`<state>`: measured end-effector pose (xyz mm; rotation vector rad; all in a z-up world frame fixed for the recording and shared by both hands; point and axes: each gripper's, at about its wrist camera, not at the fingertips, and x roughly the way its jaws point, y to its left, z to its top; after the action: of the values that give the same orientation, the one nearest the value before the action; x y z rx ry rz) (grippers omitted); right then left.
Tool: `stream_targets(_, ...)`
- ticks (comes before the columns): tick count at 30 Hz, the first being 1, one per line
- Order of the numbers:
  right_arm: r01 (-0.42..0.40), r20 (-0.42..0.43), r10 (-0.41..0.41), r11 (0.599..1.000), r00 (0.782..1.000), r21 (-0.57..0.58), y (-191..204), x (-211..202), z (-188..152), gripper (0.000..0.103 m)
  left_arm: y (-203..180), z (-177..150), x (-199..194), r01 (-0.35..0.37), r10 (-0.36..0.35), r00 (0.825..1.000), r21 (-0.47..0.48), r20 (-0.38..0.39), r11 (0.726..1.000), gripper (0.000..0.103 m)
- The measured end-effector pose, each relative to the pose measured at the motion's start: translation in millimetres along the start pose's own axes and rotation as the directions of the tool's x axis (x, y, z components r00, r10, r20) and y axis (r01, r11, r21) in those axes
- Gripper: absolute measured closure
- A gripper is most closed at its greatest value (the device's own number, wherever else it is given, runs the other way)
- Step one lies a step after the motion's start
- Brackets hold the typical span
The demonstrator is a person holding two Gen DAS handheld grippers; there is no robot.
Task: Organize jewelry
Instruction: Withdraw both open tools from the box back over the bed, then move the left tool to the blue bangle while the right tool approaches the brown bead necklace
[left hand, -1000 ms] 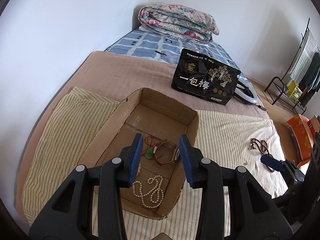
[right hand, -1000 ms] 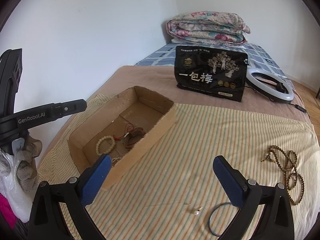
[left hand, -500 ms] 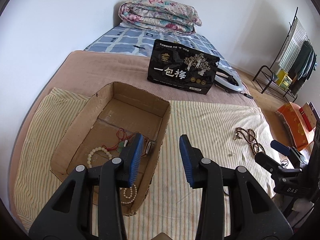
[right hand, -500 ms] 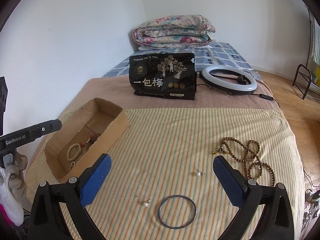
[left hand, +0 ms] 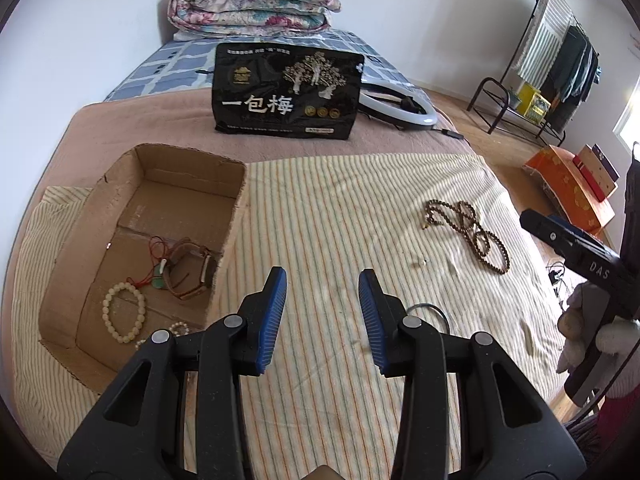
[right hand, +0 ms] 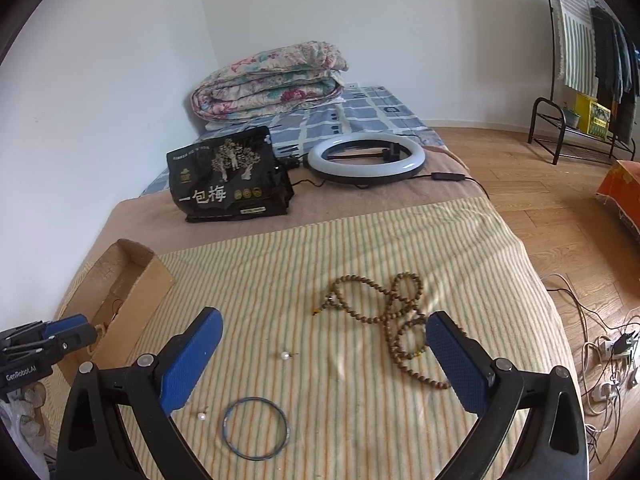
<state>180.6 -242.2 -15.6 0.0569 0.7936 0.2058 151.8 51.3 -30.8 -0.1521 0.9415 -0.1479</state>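
An open cardboard box (left hand: 92,204) sits on the striped cloth at the left and holds a cream bead bracelet (left hand: 123,313), a brown watch (left hand: 191,272) and a red-cord pendant (left hand: 158,276). A brown bead necklace (right hand: 394,320), a thin blue bangle (right hand: 255,427) and two pearl earrings (right hand: 285,355) lie loose on the cloth. My left gripper (left hand: 322,314) is open and empty over the cloth, right of the box. My right gripper (right hand: 322,360) is wide open and empty above the loose pieces.
A black snack bag (left hand: 286,94) stands behind the box, with a ring light (right hand: 366,158) beside it and a folded quilt (right hand: 268,80) at the head of the bed. A clothes rack (right hand: 588,80) and wood floor lie right of the bed edge.
My left gripper has swung right, away from over the box to the open cloth. My right gripper has turned right toward the bead necklace and bangle. Both stay open.
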Motion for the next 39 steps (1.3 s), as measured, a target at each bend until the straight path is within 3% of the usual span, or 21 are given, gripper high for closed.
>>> stream_targets(6,0.053,-0.043,-0.052,0.998,0.998,0.021,-34,8,0,0.0,-30,-10,20,0.065,-0.061,0.996,0.064,-0.067,0.996,0.064)
stream_targets(7,0.062,-0.052,-0.061,0.998,0.997,0.029,-41,10,-1,0.0,-36,-12,23,0.079,-0.073,0.994,0.074,-0.08,0.994,0.06)
stream_targets(9,0.073,-0.069,-0.07,0.996,0.995,0.042,-53,14,-3,0.0,-46,-16,29,0.111,-0.102,0.99,0.089,-0.099,0.99,0.043)
stream_targets(13,0.083,-0.124,-0.074,0.994,0.99,0.072,-78,25,-6,0.0,-64,-24,43,0.173,-0.155,0.975,0.104,-0.158,0.979,0.036)
stream_targets(18,0.088,-0.22,-0.049,0.982,0.974,0.169,-113,44,-15,0.0,-73,-30,61,0.214,-0.192,0.959,0.085,-0.21,0.973,0.035)
stream_targets(23,0.137,-0.324,-0.028,0.937,0.946,0.321,-147,61,-27,0.001,-70,-30,81,0.224,-0.211,0.945,0.026,-0.25,0.974,0.035)
stream_targets(26,0.146,-0.36,-0.016,0.93,0.933,0.336,-152,71,-32,0.002,-69,-27,91,0.228,-0.223,0.94,-0.01,-0.257,0.974,0.035)
stream_targets(32,0.15,-0.408,0.02,0.912,0.913,0.381,-154,91,-40,0.004,-73,-24,111,0.226,-0.221,0.932,-0.017,-0.287,0.974,0.035)
stream_targets(39,0.14,-0.407,0.034,0.91,0.913,0.391,-147,98,-34,0.004,-86,-34,132,0.233,-0.212,0.912,0.019,-0.35,0.972,0.035)
